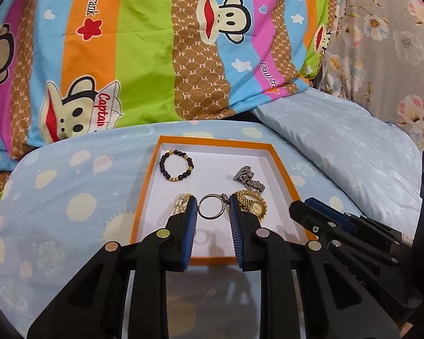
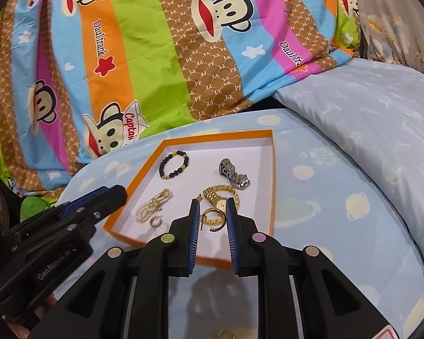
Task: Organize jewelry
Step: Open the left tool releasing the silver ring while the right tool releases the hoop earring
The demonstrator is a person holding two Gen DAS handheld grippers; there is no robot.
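right gripper (image 2: 212,200) is up front, jaws narrow and pinching a gold earring (image 2: 215,222) across the tips, hanging over the near right part of the box (image 2: 272,183). left gripper (image 1: 212,197) is doing the same with a silver ring (image 1: 210,218), jaws a bit wider, and it looks to be out past the box's left rim.

what worries me: both are thin round things held edge-on by the very tips, so a small twist could pop them out. if that happens over the sheet (image 2: 325,226) they'd sink into soft spotted fabric and be a pain to find. there's already a gold band (image 2: 226,334) lying on it, off the box's near edge.

letting go too early over the box could also land the earring on the gold watch (image 2: 220,195) and snag it. the pearls (image 2: 152,206) by the left rim could catch the ring the same way. the box sits on bedding, so leaning on a rim might tip it.
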